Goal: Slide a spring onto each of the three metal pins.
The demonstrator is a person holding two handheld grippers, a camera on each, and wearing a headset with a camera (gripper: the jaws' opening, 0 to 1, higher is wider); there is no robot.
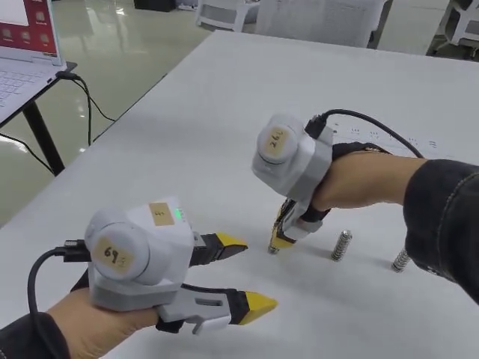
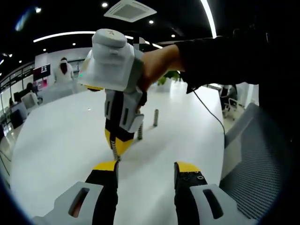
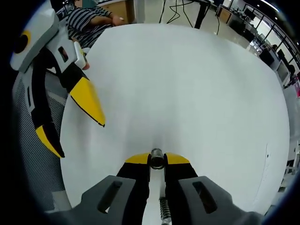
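My right gripper [image 1: 278,243] points down at the white table [image 1: 187,134] and is shut on a spring [image 2: 115,152] whose lower end meets the tabletop. In the right gripper view the jaws [image 3: 157,161] clamp a round metal end with the spring's [image 3: 163,208] coils below it. Two more springs stand upright on pins to the right, the nearer spring [image 1: 341,244] and the farther spring [image 1: 400,260]; the left gripper view has them behind the right gripper [image 2: 118,143]. My left gripper [image 1: 258,273] hovers open and holds nothing, a hand's width left of the held spring.
A laptop [image 1: 26,45] on a stand with a trailing cable [image 1: 86,97] sits beyond the table's left edge. Chairs [image 1: 224,13] stand at the far end. The right gripper's black cable [image 1: 374,123] loops over the table.
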